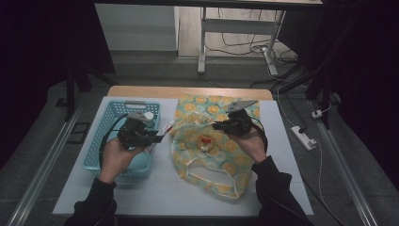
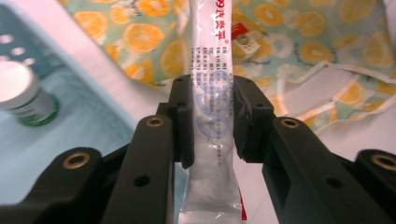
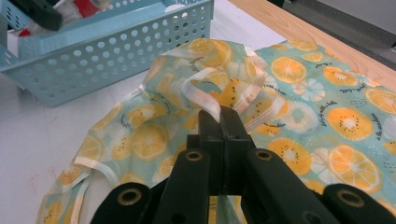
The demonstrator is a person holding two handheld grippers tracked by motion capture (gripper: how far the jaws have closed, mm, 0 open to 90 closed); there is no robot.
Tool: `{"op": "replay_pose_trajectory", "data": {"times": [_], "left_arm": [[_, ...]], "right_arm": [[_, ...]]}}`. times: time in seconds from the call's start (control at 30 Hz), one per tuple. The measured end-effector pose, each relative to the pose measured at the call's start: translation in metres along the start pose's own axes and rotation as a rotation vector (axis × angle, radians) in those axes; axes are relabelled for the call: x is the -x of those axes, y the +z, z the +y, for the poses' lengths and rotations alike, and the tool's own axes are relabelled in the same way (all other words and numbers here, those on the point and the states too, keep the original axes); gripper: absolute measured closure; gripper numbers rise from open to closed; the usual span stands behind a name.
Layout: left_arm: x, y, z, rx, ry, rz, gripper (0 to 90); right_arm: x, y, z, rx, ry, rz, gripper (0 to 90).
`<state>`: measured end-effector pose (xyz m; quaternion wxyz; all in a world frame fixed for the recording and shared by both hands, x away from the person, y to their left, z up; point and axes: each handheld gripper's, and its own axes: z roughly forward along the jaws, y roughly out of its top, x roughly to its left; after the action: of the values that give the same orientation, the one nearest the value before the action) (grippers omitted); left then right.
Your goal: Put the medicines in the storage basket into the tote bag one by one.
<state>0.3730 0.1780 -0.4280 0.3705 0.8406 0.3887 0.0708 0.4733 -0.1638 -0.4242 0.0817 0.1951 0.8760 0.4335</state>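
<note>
Here your left gripper (image 2: pixel 212 121) has its fingers clamped on a white sachet (image 2: pixel 211 93), carrying it between the blue basket (image 1: pixel 101 141) and the orange-print bag (image 1: pixel 221 150). Your right gripper (image 3: pixel 223 119), fingers pinched tight on the bag's rim, lifts it so the mouth gapes. Something small, perhaps another packet (image 1: pixel 205 142), lies inside.

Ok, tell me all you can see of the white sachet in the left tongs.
The sachet is a long, narrow, glossy white foil stick pack with red lettering near its top, grey small print and a blue mark at mid-length. The left tongs pinch it across its middle, jaws closed on both sides. It points away along the jaws, over the table strip between the blue basket and the orange-print bag.
</note>
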Motion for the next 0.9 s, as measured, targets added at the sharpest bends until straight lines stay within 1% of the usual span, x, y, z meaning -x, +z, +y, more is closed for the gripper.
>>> {"op": "replay_pose_trajectory", "data": {"times": [0.03,0.1,0.43,0.67,0.9], "left_arm": [[0.002,0.002,0.001,-0.006,0.009,-0.002,70.8],[0.005,0.006,0.003,-0.008,0.012,-0.017,70.8],[0.021,0.027,0.011,-0.049,0.06,-0.054,70.8],[0.03,0.044,0.017,-0.078,0.074,-0.082,70.7],[0.04,0.062,0.026,-0.099,0.094,-0.099,70.8]], "right_arm": [[0.0,0.0,0.0,0.001,0.0,0.001,90.0],[0.0,0.0,0.0,0.0,-0.001,0.0,90.0],[0.0,0.0,0.0,0.003,0.0,-0.001,90.0],[-0.001,0.0,0.0,0.004,0.002,-0.003,90.0],[-0.001,-0.001,0.001,0.01,0.002,-0.005,90.0]]}}
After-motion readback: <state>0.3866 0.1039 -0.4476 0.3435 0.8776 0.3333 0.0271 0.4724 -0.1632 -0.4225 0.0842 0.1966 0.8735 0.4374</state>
